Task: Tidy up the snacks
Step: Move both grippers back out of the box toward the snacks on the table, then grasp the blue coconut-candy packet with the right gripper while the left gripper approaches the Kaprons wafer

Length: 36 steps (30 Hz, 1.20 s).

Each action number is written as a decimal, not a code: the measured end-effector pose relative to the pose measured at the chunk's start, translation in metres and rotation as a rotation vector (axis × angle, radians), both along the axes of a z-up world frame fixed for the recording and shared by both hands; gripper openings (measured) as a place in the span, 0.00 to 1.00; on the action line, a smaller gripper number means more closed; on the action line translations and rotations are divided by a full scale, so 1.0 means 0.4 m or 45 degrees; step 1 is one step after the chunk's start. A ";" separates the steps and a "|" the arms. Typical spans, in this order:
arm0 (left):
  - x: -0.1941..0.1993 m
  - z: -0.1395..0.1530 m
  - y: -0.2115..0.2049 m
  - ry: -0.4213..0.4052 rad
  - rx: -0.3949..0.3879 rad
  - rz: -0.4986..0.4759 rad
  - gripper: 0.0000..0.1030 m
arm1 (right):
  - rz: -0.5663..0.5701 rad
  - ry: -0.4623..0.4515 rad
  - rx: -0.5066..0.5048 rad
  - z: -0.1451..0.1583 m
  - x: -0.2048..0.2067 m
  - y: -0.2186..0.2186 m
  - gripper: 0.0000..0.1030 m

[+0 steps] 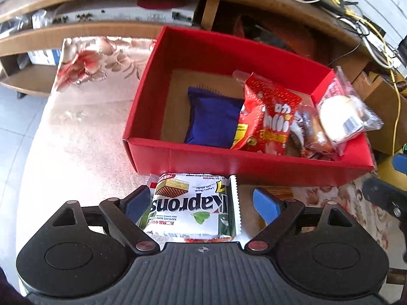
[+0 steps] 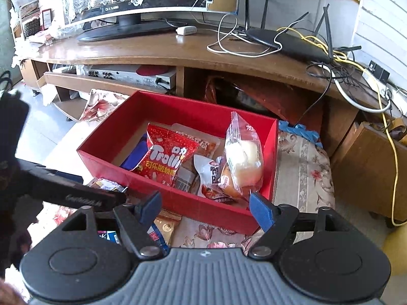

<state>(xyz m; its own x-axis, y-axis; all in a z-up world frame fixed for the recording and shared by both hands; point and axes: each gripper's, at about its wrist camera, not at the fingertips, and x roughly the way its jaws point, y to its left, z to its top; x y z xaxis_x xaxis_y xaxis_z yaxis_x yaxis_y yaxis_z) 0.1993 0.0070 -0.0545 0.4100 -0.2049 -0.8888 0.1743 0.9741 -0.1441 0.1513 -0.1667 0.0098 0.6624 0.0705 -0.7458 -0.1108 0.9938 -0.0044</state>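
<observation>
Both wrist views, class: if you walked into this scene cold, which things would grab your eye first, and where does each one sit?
The bright red box dominates the middle of the table, its right half crowded with packets, the red Trolli bag standing tallest beside a clear-wrapped bun. A blue pouch lies flat on the box floor to their left. Nearest the camera, a white Kaprons wafer pack lies just outside the box, between the open fingers of the left gripper.

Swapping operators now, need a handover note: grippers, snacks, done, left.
Left gripper: open, straddling the Kaprons wafer pack on the table, just outside the red box.
Right gripper: open, empty, at the box's near wall.
Done: blue packet, Trolli bag, clear bun bag and other packs are in the box.
Left: wafer pack, plus a few packets outside.
</observation>
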 end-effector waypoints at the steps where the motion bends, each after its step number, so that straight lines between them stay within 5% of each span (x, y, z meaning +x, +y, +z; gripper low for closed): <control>1: 0.003 -0.008 -0.003 0.010 0.003 -0.002 0.89 | 0.003 0.005 0.000 -0.002 0.000 0.000 0.81; 9: -0.009 -0.019 -0.006 0.011 0.070 -0.022 0.72 | -0.024 0.067 -0.021 -0.036 0.001 -0.030 0.81; 22: -0.083 0.005 -0.011 -0.008 0.070 -0.126 0.67 | -0.066 0.186 -0.027 -0.097 -0.023 -0.081 0.81; 30: -0.138 0.022 0.007 -0.022 0.048 -0.145 0.58 | 0.119 0.257 0.016 -0.134 -0.032 -0.017 0.81; 36: -0.131 0.015 0.019 0.009 -0.005 -0.121 0.83 | 0.232 0.299 0.024 -0.163 -0.010 0.024 0.82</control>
